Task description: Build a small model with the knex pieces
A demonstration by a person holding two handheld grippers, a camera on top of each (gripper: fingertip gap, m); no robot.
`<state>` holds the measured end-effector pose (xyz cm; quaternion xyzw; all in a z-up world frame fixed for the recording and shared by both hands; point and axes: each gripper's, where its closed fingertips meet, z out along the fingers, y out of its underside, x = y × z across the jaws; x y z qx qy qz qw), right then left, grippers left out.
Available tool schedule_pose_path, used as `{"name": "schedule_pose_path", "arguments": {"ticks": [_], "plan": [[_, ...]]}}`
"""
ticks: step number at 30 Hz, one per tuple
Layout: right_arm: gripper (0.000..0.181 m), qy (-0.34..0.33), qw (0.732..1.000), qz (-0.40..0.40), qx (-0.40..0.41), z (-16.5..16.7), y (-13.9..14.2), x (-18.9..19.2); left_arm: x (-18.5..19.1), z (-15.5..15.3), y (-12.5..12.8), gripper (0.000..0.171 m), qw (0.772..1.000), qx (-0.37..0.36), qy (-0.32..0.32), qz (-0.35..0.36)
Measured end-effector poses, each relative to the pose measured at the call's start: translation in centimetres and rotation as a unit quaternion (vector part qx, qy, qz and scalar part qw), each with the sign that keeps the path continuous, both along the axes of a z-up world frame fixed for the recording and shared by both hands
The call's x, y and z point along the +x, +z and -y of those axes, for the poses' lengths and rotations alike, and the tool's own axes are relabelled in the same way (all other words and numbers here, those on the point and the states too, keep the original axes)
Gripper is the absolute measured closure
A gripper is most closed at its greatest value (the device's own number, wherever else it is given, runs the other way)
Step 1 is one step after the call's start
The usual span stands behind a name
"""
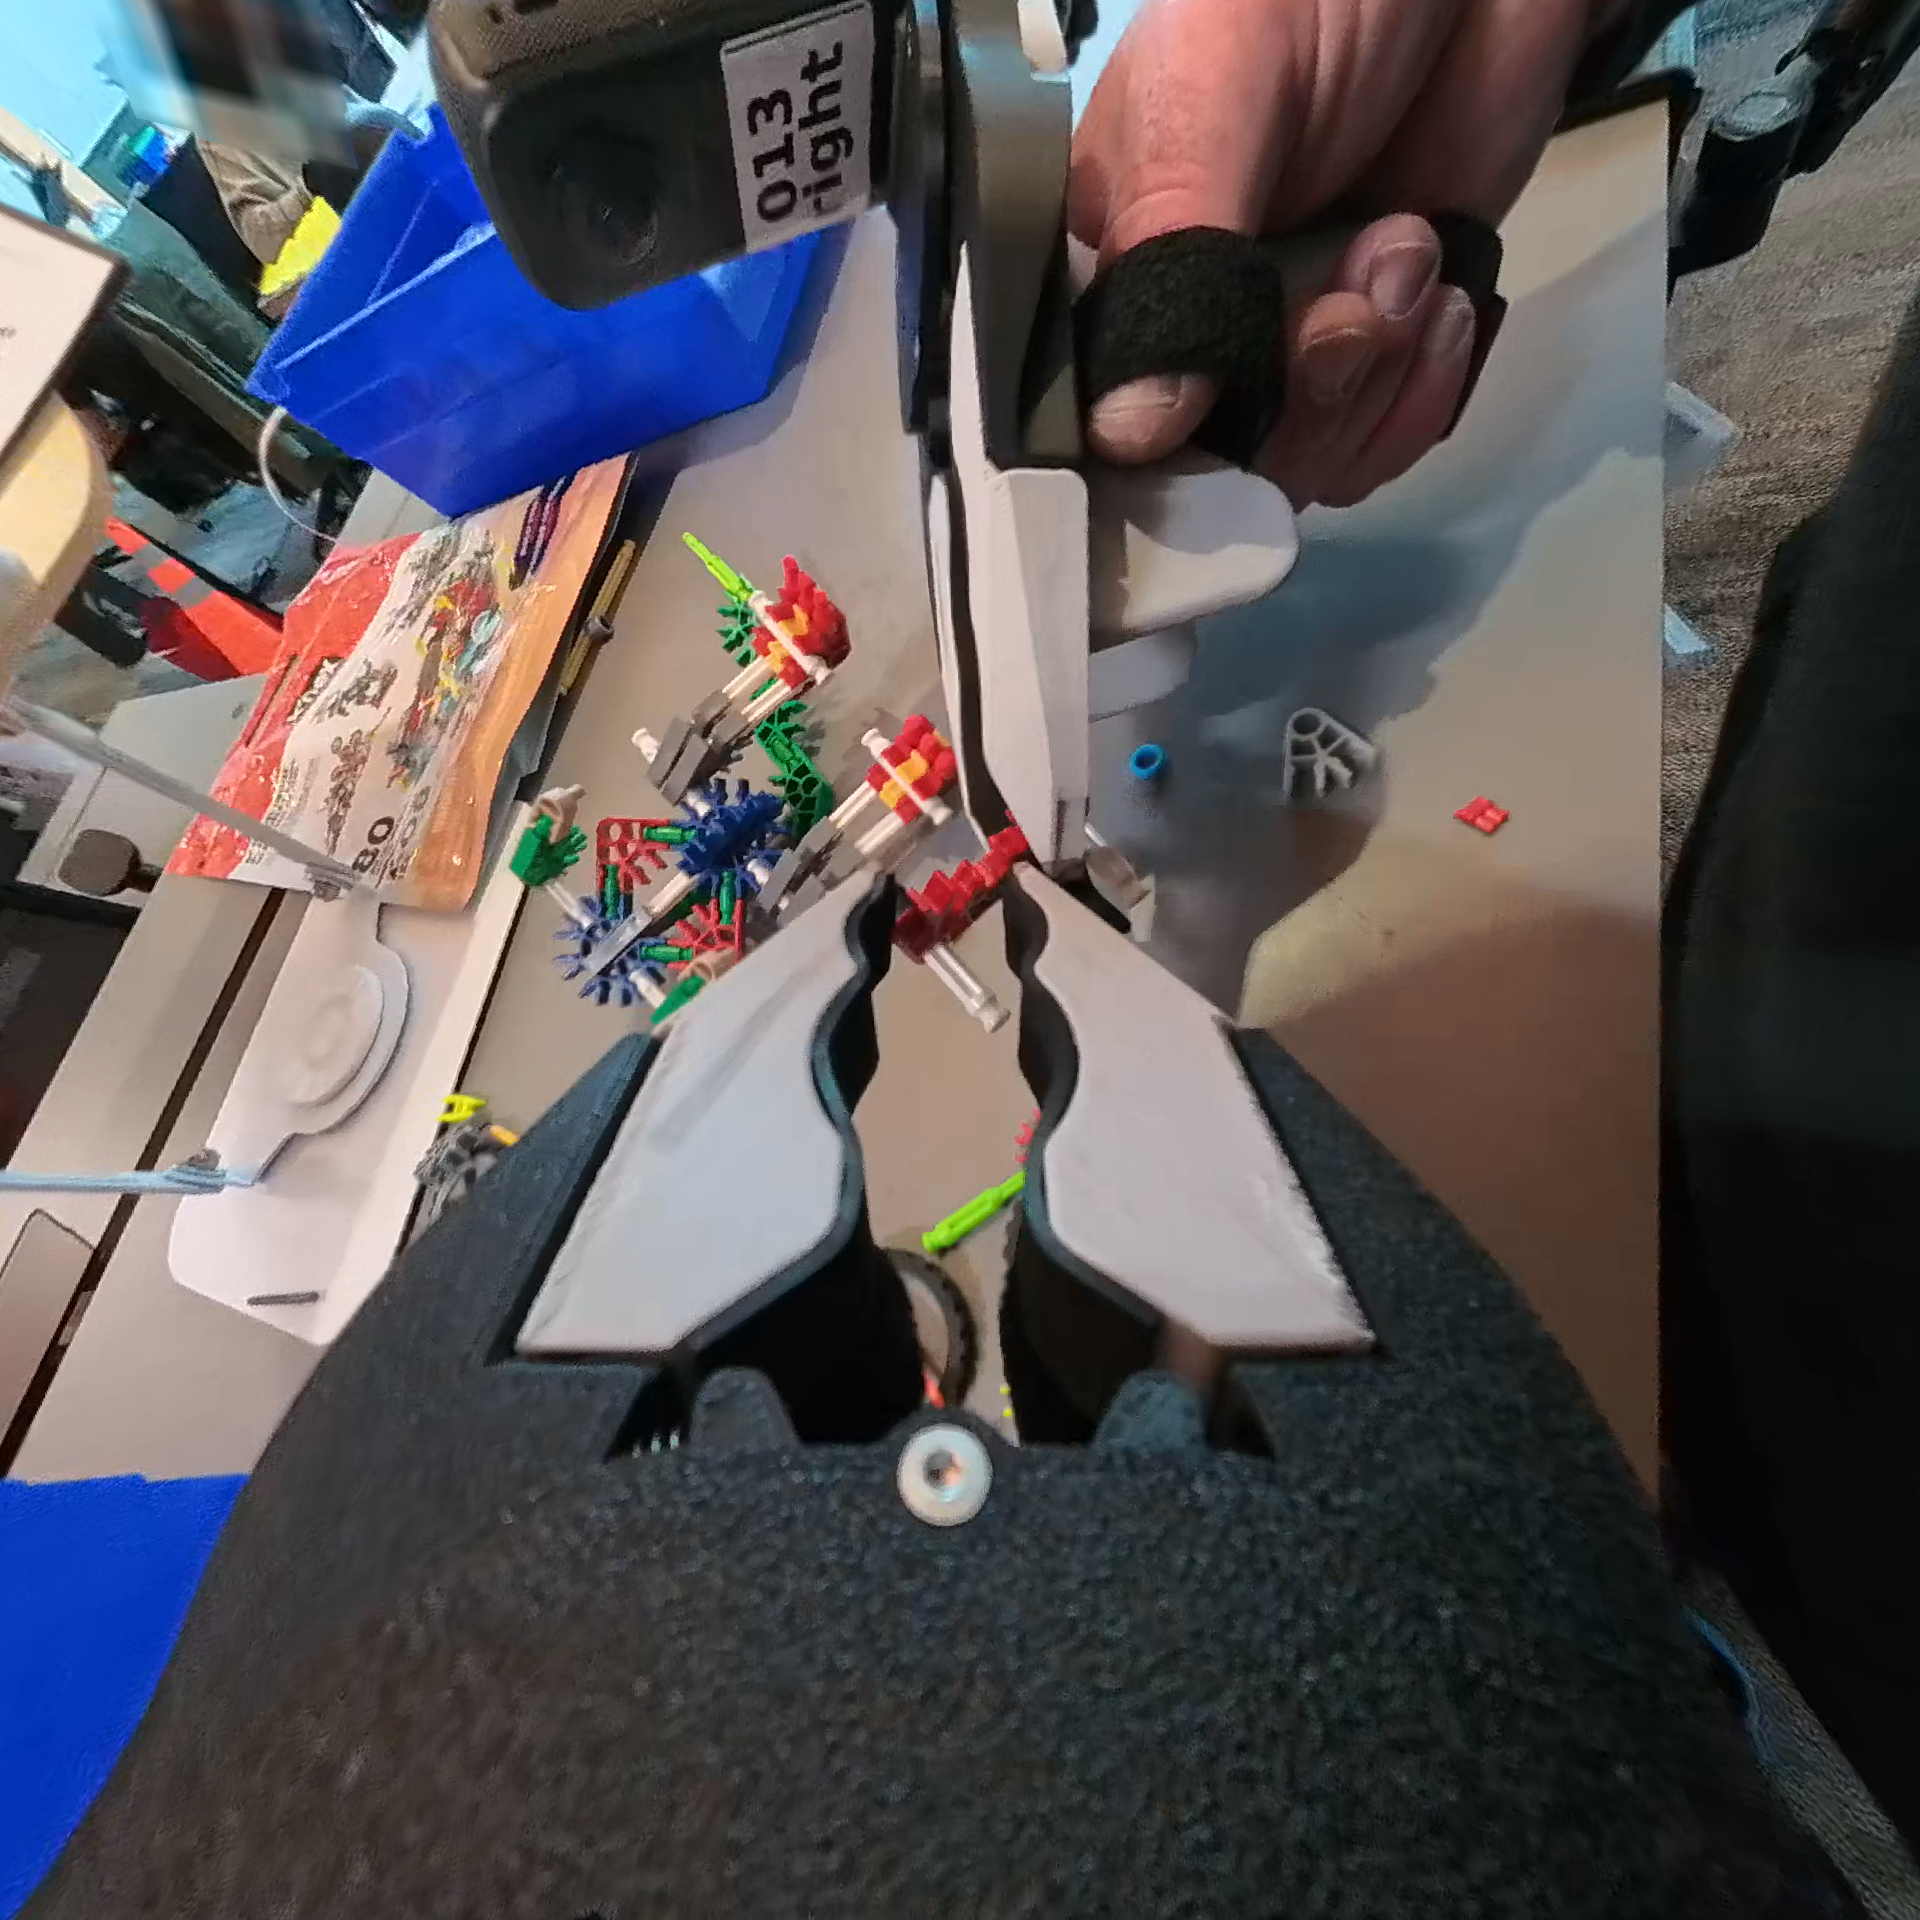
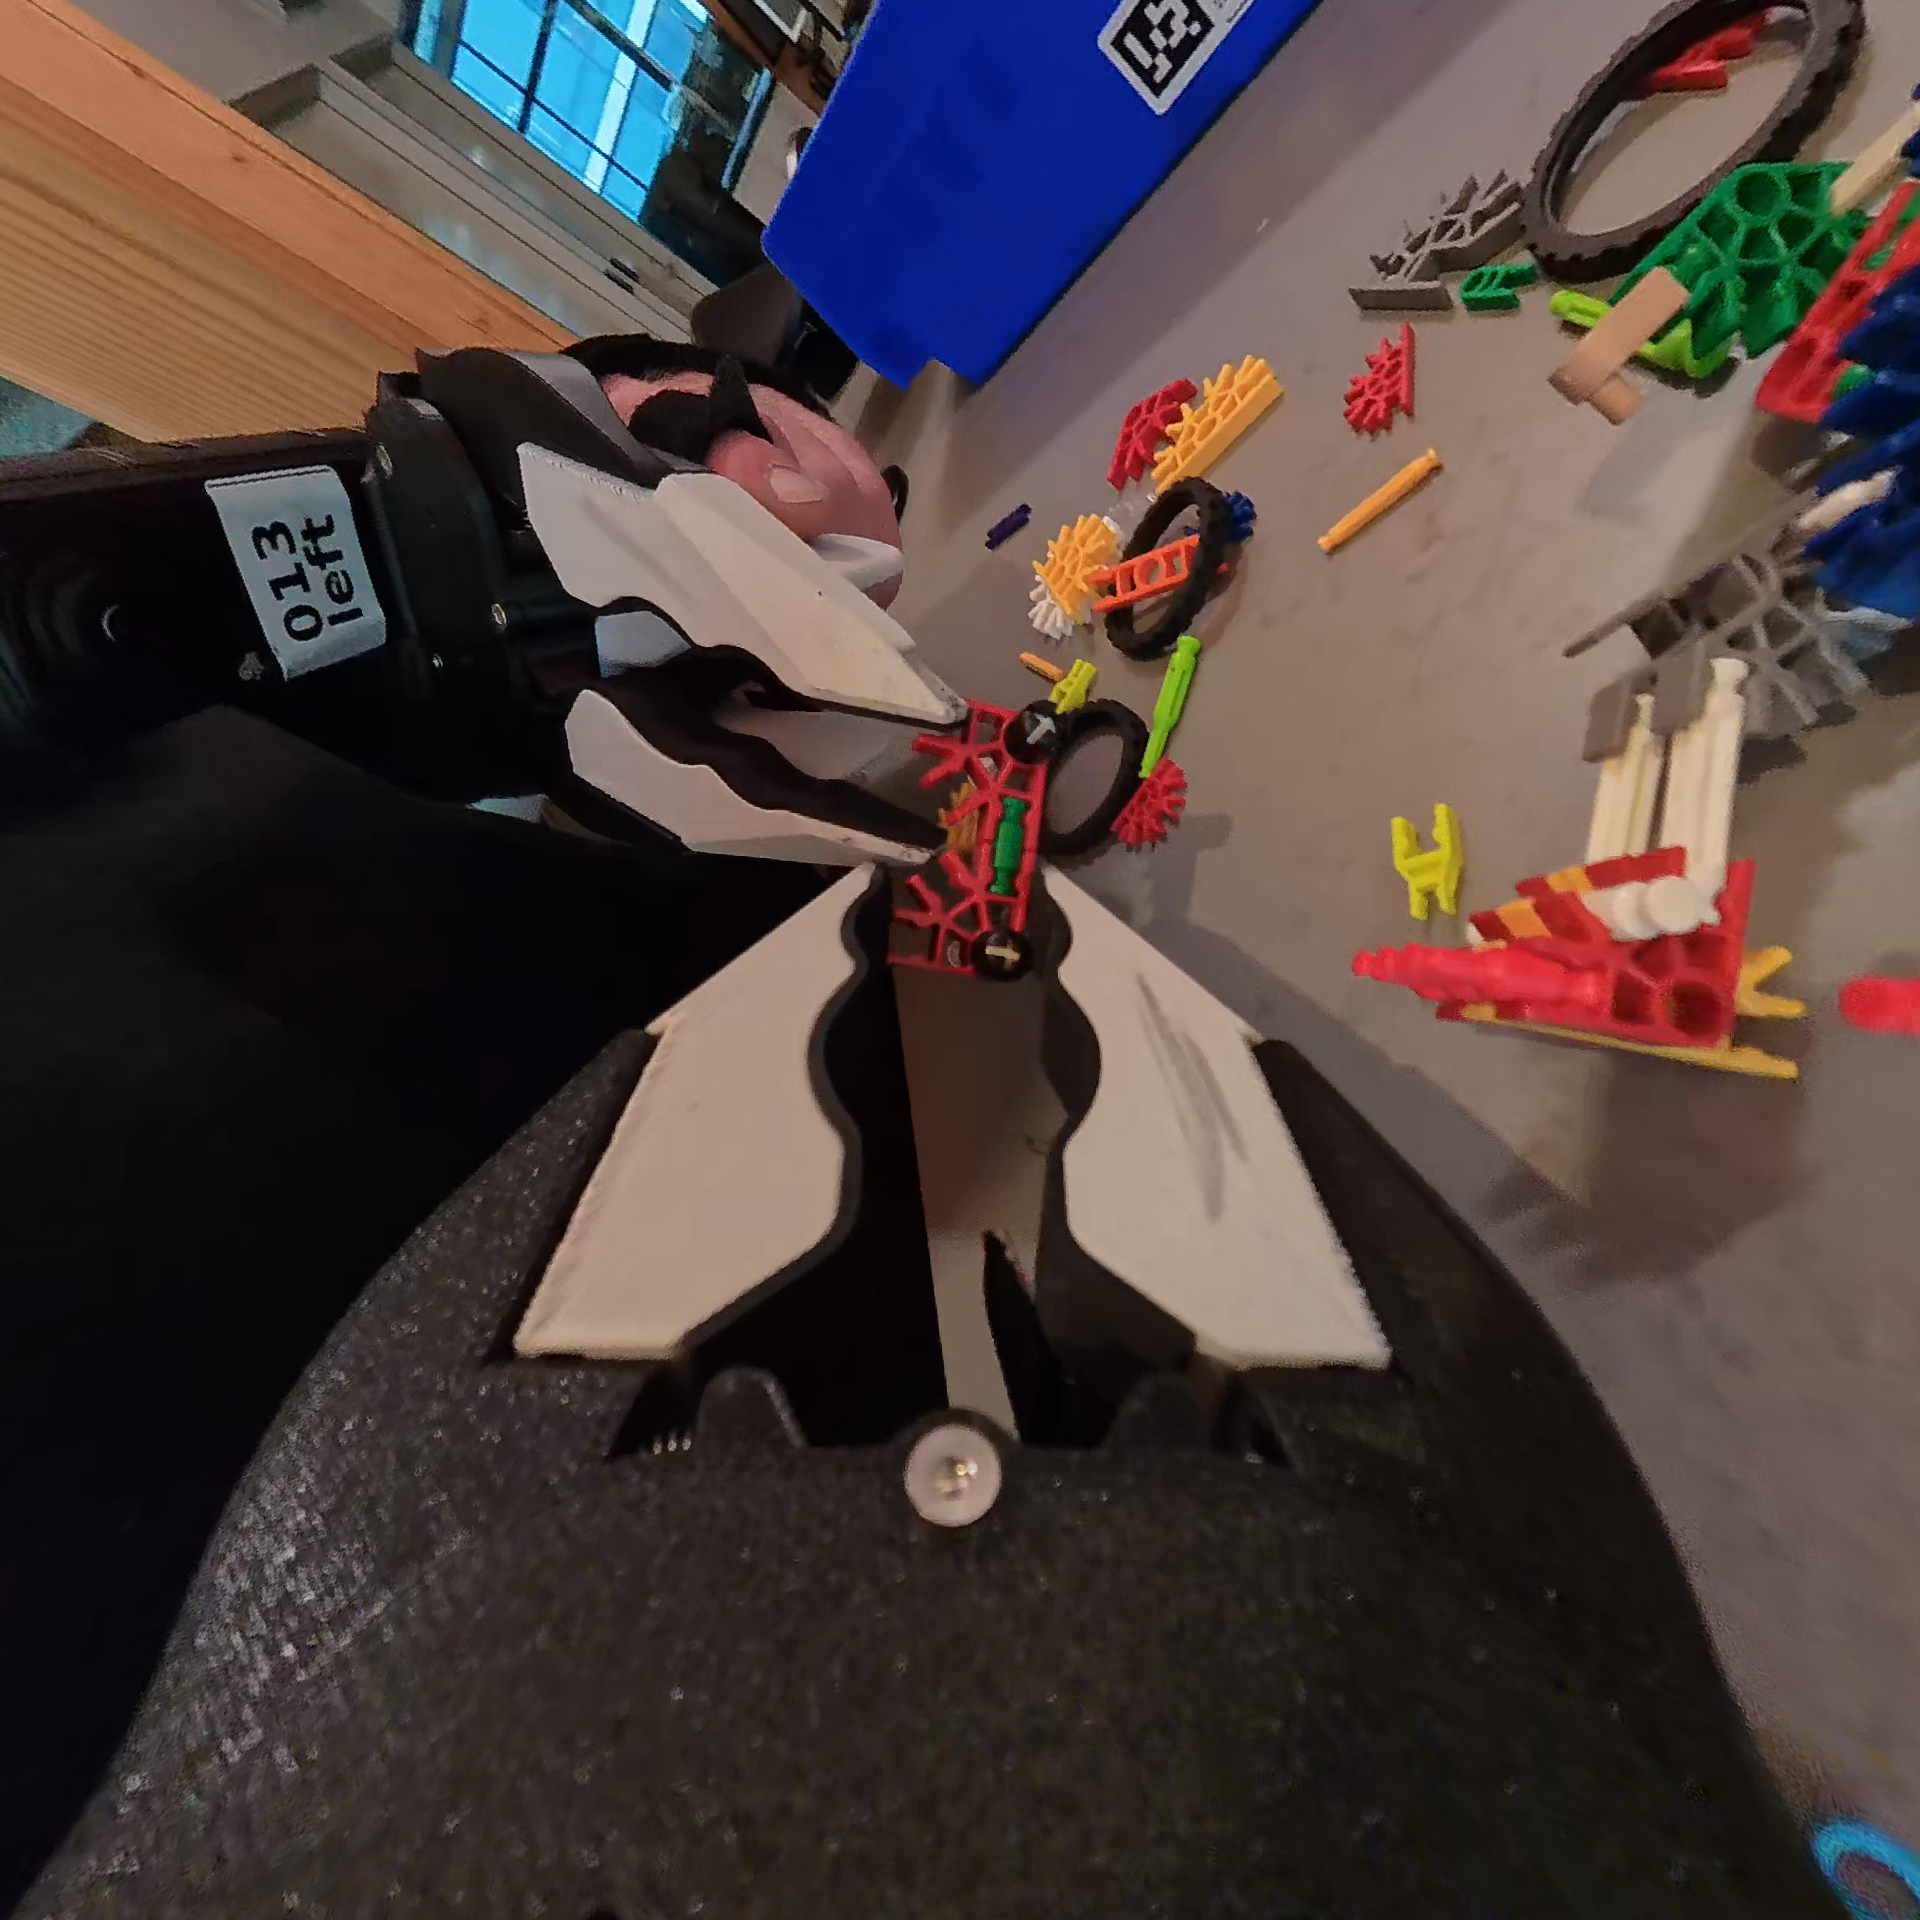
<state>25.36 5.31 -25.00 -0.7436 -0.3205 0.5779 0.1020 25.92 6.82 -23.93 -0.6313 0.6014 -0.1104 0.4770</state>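
A small red connector assembly (image 2: 977, 831) with a green rod and two black caps hangs just above the grey table, held from two sides. My right gripper (image 2: 961, 878) is shut on its lower end. My left gripper (image 2: 940, 784) comes in from the left and is shut on its upper end. In the left wrist view the same red assembly (image 1: 935, 914) sits between my left gripper's tips (image 1: 951, 878), with a white rod (image 1: 971, 982) sticking out below. The right gripper (image 1: 1044, 836) reaches down onto it from above, held by a hand (image 1: 1299, 208). A black tyre (image 2: 1091, 774) lies right behind the assembly.
A blue bin (image 1: 520, 343), a printed parts bag (image 1: 416, 707) and a pile of built pieces (image 1: 748, 790) lie to the left. A grey connector (image 1: 1325, 758) and a blue spacer (image 1: 1146, 764) lie near the table edge (image 1: 1662, 727). A red-yellow build (image 2: 1621, 956) and loose pieces (image 2: 1377, 499) lie to the right. My two grippers' fingertips are within a few centimetres of each other.
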Motion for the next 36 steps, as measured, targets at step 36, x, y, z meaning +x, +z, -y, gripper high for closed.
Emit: {"name": "schedule_pose_path", "arguments": {"ticks": [36], "plan": [[0.156,0.009,0.999,0.018,0.029,-1.9,0.6,-3.5,-5.3,-1.8,1.0,0.133,0.931,-0.301,0.081,0.190]]}}
